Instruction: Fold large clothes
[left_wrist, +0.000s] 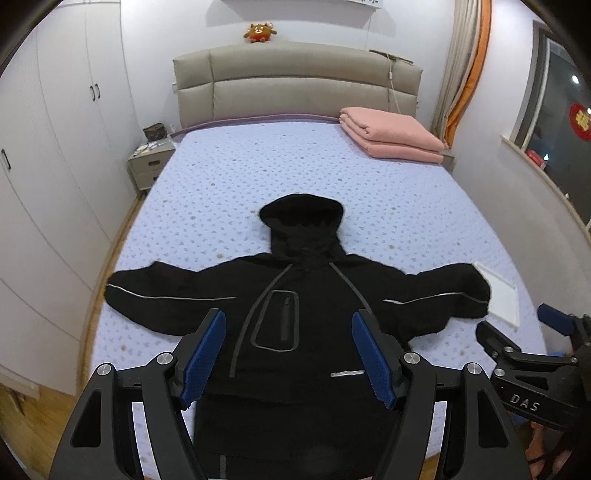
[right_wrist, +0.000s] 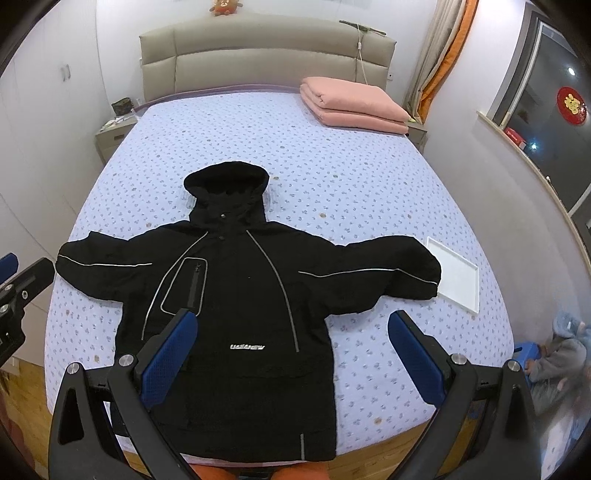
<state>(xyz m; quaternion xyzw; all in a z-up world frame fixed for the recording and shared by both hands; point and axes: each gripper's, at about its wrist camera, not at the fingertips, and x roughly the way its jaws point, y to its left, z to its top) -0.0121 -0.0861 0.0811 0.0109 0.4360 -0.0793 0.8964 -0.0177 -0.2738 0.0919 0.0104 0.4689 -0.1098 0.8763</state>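
A black hooded jacket with grey reflective piping lies flat and face up on the bed, hood toward the headboard, both sleeves spread out sideways. It also shows in the right wrist view. My left gripper is open and empty, held above the jacket's lower body. My right gripper is open and empty, above the jacket's lower right side. The right gripper also shows at the right edge of the left wrist view.
The bed has a lilac dotted sheet. A folded pink blanket lies at the far right by the headboard. A white flat tray lies by the right sleeve cuff. A nightstand and wardrobe stand left.
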